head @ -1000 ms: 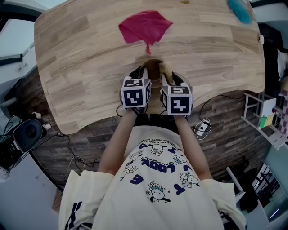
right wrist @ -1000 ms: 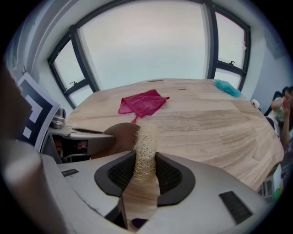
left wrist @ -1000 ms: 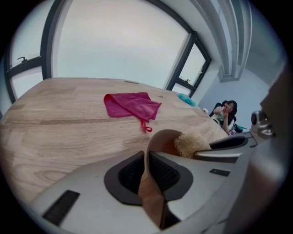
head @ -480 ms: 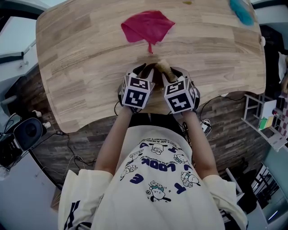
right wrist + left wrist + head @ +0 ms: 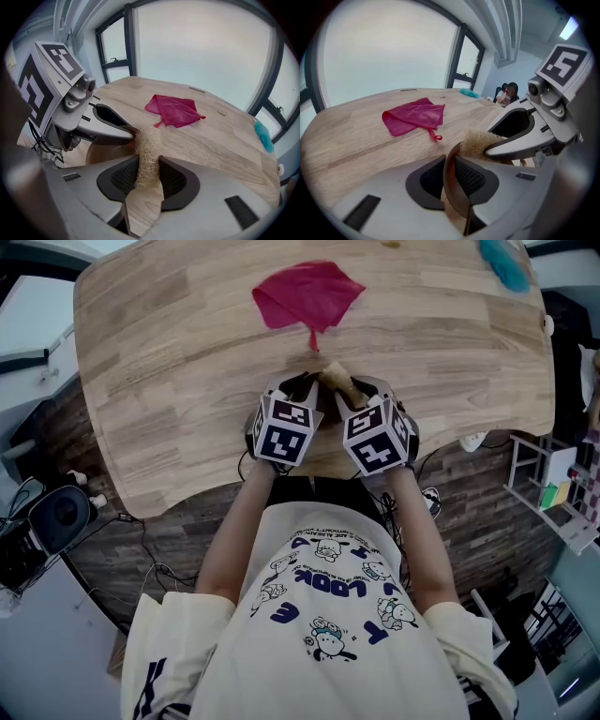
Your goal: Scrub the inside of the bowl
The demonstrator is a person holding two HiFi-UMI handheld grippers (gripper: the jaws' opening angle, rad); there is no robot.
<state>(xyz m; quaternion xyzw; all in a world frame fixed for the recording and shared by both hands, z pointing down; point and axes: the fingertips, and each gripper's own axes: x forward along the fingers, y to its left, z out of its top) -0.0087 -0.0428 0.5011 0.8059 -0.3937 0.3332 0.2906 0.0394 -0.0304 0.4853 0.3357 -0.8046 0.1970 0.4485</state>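
A brown wooden bowl (image 5: 451, 183) stands tilted at the table's near edge, and only a sliver of it (image 5: 325, 407) shows between the two marker cubes in the head view. My left gripper (image 5: 449, 180) has just been closing, and its pads now pinch the bowl's rim. My right gripper (image 5: 148, 174) is shut on a tan loofah scrubber (image 5: 147, 157), whose tip (image 5: 479, 140) rests against the bowl's upper edge beside the left jaws. In the head view the left gripper (image 5: 298, 388) and the right gripper (image 5: 356, 390) sit side by side, with the loofah (image 5: 337, 379) poking out between them.
A crumpled magenta cloth (image 5: 307, 294) lies further back on the wooden table (image 5: 169, 381). A teal object (image 5: 500, 261) sits at the far right corner. Cables and equipment lie on the floor beyond the table's near edge.
Both marker cubes have tipped outward as the grippers rolled. The grippers and the loofah sit slightly further onto the table than a second ago.
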